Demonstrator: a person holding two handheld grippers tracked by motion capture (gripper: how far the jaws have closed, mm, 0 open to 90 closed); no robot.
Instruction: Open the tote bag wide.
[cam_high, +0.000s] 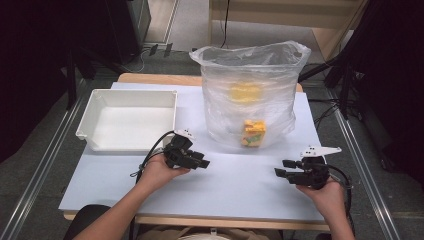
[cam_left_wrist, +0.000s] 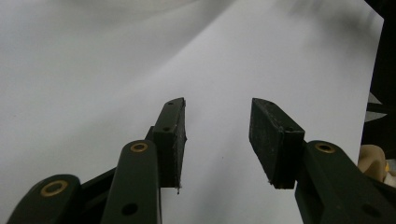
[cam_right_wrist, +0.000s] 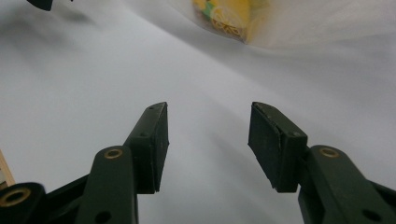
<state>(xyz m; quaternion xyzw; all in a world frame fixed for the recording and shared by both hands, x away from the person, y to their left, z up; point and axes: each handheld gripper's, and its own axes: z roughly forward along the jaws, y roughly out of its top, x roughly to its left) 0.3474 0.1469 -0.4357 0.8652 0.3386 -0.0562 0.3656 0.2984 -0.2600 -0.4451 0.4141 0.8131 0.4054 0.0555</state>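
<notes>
Both tongs, left (cam_high: 204, 163) and right (cam_high: 278, 172), spread, empty. I judge the bag (cam_high: 248, 95) ahead light, floppy, slippery; pinch its rim.

Left gripper: black two-jaw left gripper (cam_high: 204, 163) held low, jaws parted with nothing between them; pointing toward the person's right
Right gripper: black two-jaw right gripper (cam_high: 283, 168) with jaws apart, bare; pointing toward the person's left
Forearms: both bare, entering from the near edge; hands well apart
</notes>
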